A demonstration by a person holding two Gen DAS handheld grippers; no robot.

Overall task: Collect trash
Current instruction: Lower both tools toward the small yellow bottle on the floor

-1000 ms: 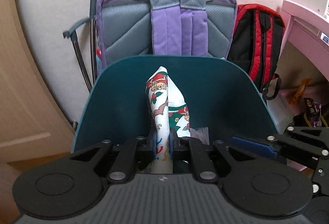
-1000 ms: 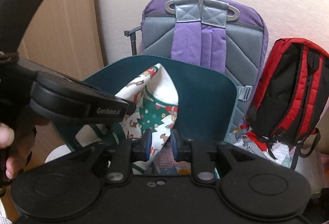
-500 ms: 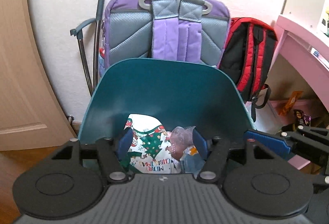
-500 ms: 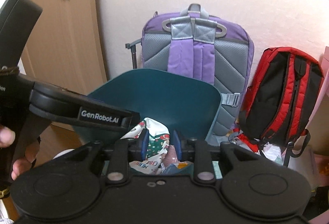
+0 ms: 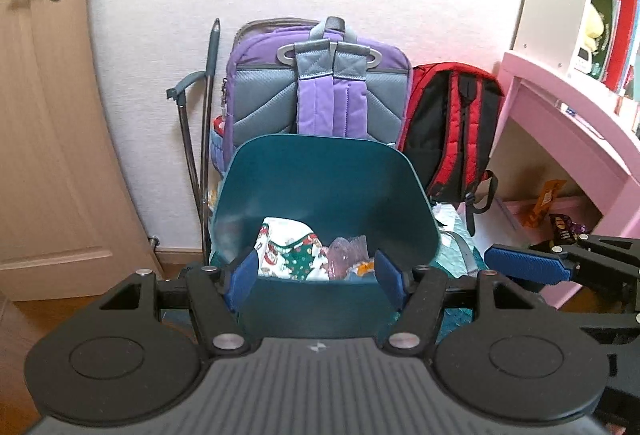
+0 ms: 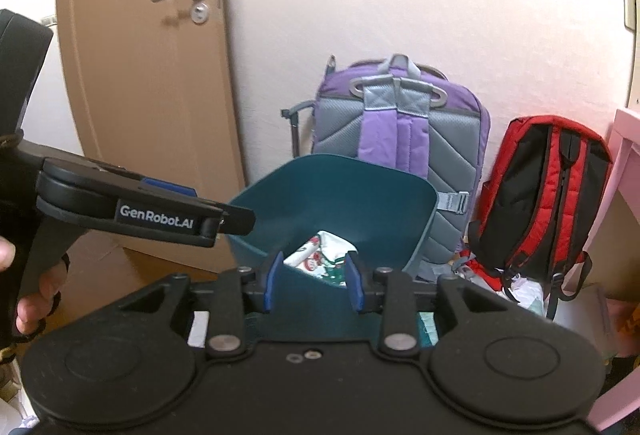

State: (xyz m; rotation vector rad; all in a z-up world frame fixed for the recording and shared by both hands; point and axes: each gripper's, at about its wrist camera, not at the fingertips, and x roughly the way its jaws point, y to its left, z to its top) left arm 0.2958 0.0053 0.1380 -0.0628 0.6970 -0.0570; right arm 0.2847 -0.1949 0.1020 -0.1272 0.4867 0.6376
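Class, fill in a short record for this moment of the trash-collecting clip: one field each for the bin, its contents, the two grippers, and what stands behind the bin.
bin: teal bin, open top, on the floor before the wall
contents: Christmas-print wrapper lying inside, beside a clear plastic piece
left gripper: open, nothing between the pads
right gripper: jaws opening, nothing held
behind bin: purple backpack against the wall, red backpack to its right in the left wrist view
left of bin: wooden door

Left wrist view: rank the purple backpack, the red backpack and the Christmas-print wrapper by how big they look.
1. purple backpack, largest
2. red backpack
3. Christmas-print wrapper, smallest, partly hidden inside the teal bin
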